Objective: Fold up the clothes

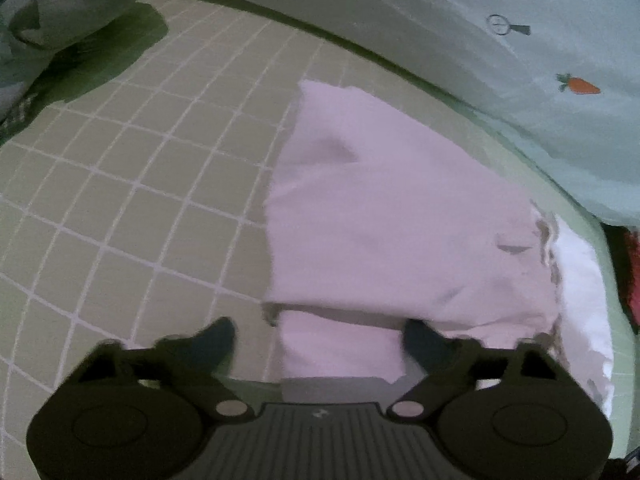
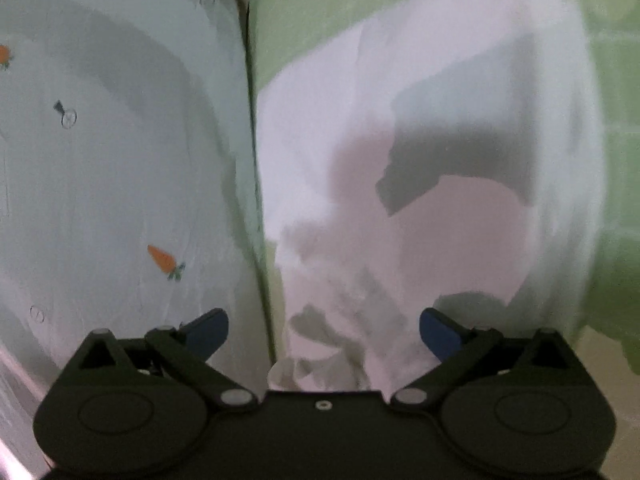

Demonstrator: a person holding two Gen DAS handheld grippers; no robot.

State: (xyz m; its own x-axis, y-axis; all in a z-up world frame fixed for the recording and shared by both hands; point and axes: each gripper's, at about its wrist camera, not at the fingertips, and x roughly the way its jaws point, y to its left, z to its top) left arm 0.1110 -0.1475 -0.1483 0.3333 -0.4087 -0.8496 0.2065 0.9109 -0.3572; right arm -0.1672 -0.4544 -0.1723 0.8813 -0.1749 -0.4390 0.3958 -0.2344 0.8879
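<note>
On the bed: a pink garment [image 1: 384,216] lies flat on the green checked sheet [image 1: 132,184], already doubled into a rough rectangle, a lower layer showing past its near edge.
Left gripper [image 1: 320,344]: jaws spread wide, holding nothing, straddling the garment's near left corner; one fingertip [image 1: 218,340] over bare sheet, the other over the cloth.
Right gripper [image 2: 324,332]: jaws likewise spread and empty, hovering over the rumpled pink folds directly ahead.
Long axis: in the left wrist view the garment runs away from the gripper, from near edge to far corner, with its left edge straight and its right side ragged over a white layer [image 1: 580,280].
Nearer hand: both sit close above the cloth; neither view shows which is nearer.
Neighbours: a pale carrot-print quilt [image 1: 520,40] lies just beside the garment's far side; a bunched pale cloth [image 1: 60,4] sits well apart.
Reading: partly folded garment, another fold or a finished one — the scene fits either.
</note>
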